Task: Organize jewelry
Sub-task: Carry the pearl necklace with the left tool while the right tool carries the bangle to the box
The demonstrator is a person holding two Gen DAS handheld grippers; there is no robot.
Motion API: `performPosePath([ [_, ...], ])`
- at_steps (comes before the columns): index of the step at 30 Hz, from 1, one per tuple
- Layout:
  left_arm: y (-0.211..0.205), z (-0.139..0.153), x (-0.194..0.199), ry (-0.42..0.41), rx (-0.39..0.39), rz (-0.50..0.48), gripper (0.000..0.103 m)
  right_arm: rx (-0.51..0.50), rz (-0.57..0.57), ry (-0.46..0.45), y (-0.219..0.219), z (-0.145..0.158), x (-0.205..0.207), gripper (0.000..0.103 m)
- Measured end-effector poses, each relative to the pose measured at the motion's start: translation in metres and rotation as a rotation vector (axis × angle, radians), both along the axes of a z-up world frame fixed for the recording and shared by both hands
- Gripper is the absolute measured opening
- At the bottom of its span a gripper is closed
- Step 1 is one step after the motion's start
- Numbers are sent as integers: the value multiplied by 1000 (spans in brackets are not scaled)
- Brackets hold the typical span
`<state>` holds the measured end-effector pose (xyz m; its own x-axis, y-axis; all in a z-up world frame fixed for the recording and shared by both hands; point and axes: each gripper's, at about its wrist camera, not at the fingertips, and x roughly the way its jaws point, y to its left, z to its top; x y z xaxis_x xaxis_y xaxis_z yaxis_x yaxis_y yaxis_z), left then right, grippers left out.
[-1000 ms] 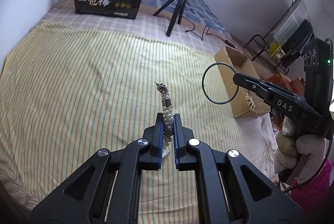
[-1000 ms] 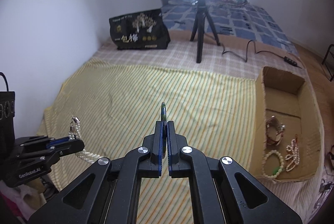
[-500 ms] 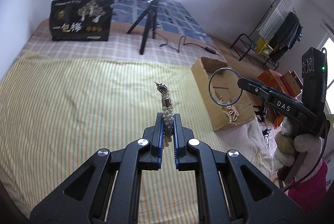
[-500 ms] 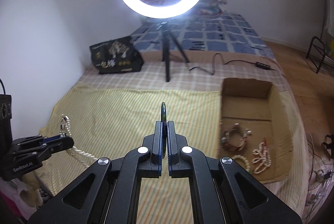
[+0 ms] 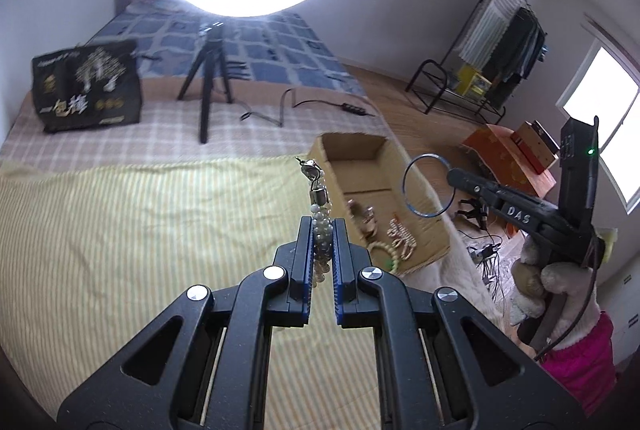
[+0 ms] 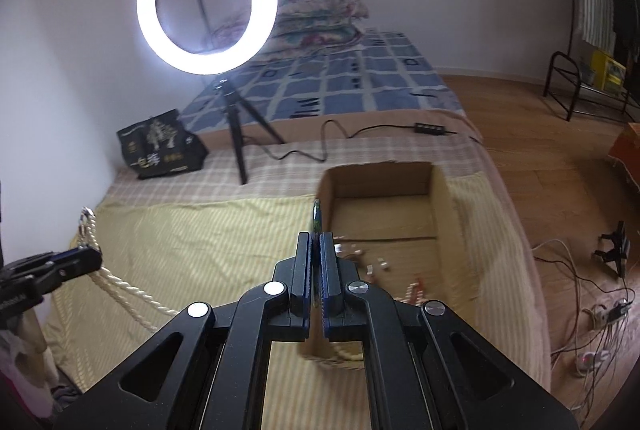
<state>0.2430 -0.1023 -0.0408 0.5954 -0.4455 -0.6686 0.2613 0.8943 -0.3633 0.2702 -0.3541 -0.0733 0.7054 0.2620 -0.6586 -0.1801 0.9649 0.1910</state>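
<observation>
My left gripper (image 5: 322,226) is shut on a pearl bead necklace (image 5: 320,218) whose metal clasp sticks up above the tips; its strand hangs down in the right wrist view (image 6: 120,290). My right gripper (image 6: 317,242) is shut on a thin dark bangle (image 6: 317,216), seen edge-on there and as a ring in the left wrist view (image 5: 427,185). An open cardboard box (image 5: 356,165) on the bed's right side holds several pieces of jewelry (image 5: 394,236). Both grippers hover near the box, the right one above its near left part.
A yellow striped cloth (image 5: 140,230) covers the bed. A ring light on a tripod (image 6: 236,133) stands behind the box, its cable (image 6: 332,133) trailing right. A black bag (image 5: 86,89) stands at the back left. Wires (image 6: 600,310) lie on the floor at right.
Both grippers have swung right towards the cardboard box, still holding the necklace and the bangle. The box now lies close ahead of both.
</observation>
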Motion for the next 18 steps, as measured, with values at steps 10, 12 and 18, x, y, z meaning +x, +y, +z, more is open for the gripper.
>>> performPosePath([
  [10, -50, 25, 38, -65, -6, -68, 6, -16, -35, -3, -30, -5, 15, 2],
  [12, -58, 30, 46, -82, -7, -79, 6, -19, -39, -1, -35, -7, 18, 2],
  [18, -84, 42, 74, -119, -3, -105, 6, -16, -64, 17, -50, -18, 29, 2],
])
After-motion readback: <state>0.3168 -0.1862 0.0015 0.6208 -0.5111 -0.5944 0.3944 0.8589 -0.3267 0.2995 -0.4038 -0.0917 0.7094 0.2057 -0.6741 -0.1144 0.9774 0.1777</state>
